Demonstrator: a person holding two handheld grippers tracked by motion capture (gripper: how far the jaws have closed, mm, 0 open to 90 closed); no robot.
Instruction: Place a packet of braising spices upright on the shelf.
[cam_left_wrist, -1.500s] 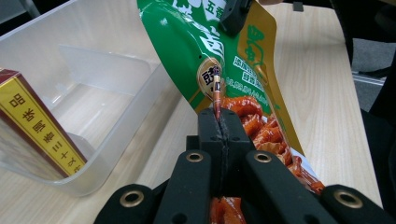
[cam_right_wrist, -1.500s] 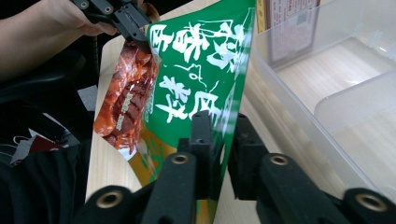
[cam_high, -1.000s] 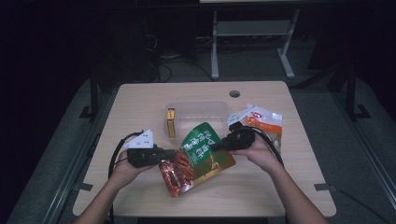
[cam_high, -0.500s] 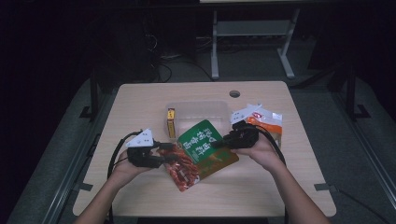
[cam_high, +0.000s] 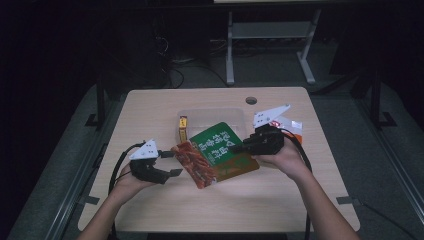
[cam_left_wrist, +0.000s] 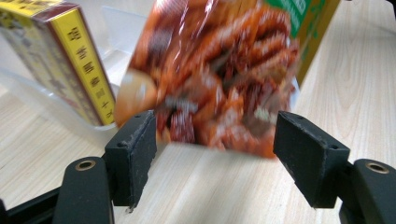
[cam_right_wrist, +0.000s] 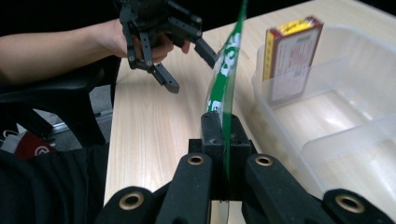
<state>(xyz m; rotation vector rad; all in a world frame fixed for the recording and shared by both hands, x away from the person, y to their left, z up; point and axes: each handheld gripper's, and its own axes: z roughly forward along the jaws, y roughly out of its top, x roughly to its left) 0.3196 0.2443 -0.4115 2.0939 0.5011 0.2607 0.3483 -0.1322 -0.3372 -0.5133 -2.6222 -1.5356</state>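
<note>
Handover of the snack pouch to the right hand-held gripper, clamped on its edge.
A second ago the left hand-held gripper also pinched the pouch; its jaws have just been opening and now stand apart, clear of it, so the right alone carries it above the surface, probably toward the clear plastic bin. The right gripper view shows the pouch edge-on beside the yellow box in the bin; the left gripper view shows its printed face.

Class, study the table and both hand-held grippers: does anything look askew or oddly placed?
Yes. The green snack packet hangs tilted above the table, pinched at one edge by the right hand-held gripper. The left hand-held gripper has just been opening; its pads no longer press the packet. Nothing looks spilled.
</note>
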